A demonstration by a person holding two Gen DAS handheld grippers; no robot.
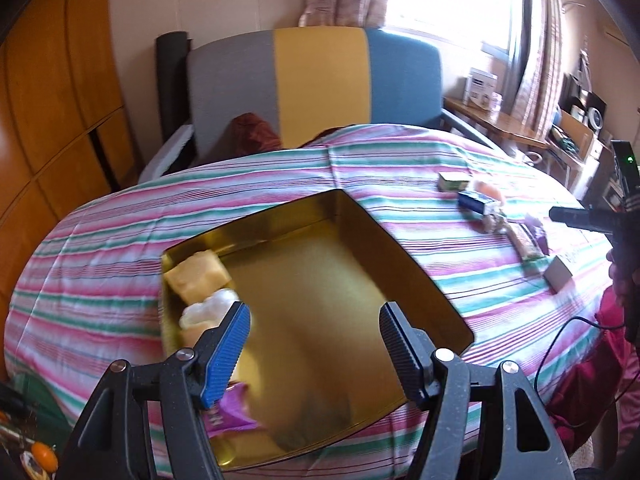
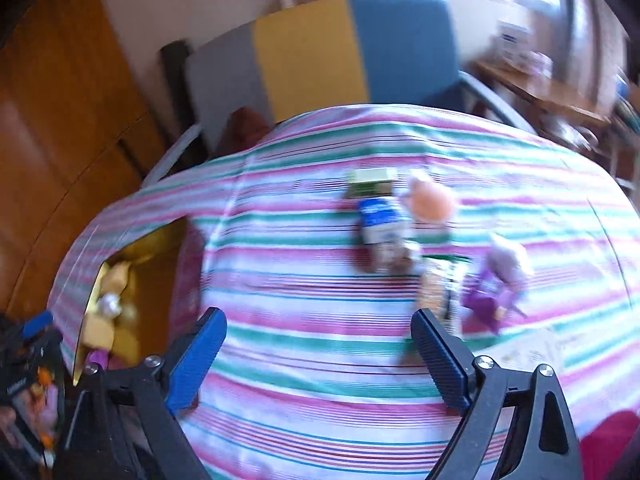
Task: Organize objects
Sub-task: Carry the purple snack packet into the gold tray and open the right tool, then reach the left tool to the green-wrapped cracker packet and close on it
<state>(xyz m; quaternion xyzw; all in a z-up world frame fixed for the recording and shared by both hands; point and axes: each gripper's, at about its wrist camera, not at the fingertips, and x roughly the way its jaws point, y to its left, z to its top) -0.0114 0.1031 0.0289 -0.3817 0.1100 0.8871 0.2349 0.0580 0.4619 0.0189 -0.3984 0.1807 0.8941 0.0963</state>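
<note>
The left gripper point(image 1: 314, 346) hangs over a rectangular gold metal tin point(image 1: 360, 216) on the striped cloth of the table point(image 1: 120, 240), its ribbed fingers apart and empty. A yellow sponge-like block point(image 1: 198, 274) lies in the tin's corner. The right gripper point(image 2: 320, 354), fingers also apart and empty, faces small boxes point(image 2: 378, 218) and wrapped packets point(image 2: 496, 288) lying blurred on the cloth.

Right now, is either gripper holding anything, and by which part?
Nothing is held. The left gripper hangs open over the gold metal tin; the right gripper is open above the striped tablecloth.
</note>
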